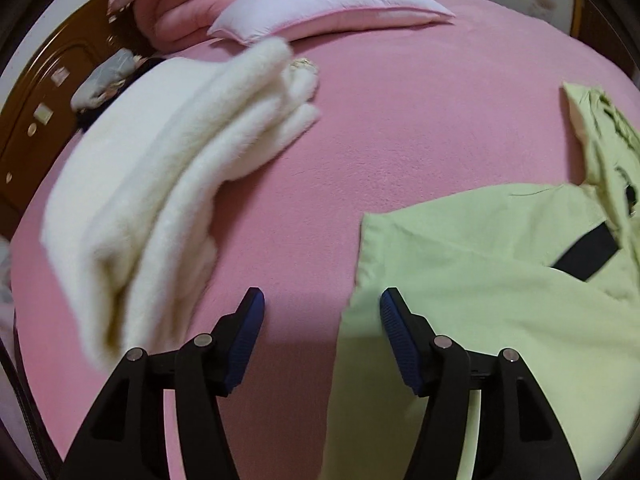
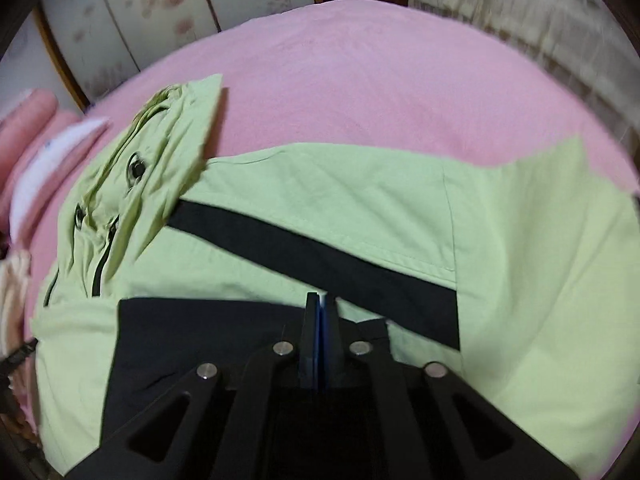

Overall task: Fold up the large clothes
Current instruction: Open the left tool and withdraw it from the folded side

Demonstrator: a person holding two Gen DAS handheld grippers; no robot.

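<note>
A pink bedsheet [image 1: 400, 120] covers the whole bed, seen in both wrist views. On its near right part lies a light green jacket [image 2: 320, 200] with a black diagonal stripe [image 2: 312, 256] and a black panel [image 2: 192, 340]; its crumpled hood [image 2: 160, 152] points toward the far left in the right wrist view. In the left wrist view the same jacket [image 1: 480, 280] fills the near right corner. To the left on the sheet lies a folded white fleecy garment [image 1: 168, 168], well apart from the jacket. At the far end of the bed rest a pale pillow [image 1: 328, 8] and, left of it, a folded pink quilt [image 1: 180, 4].

The left gripper [image 1: 322, 300] hangs over the sheet with its blue-padded fingers spread wide, holding nothing; the right-hand finger sits above the jacket's left edge. The right gripper [image 2: 321, 304] has its fingers pressed together over the jacket's black panel; whether cloth is pinched between them cannot be told.
</note>
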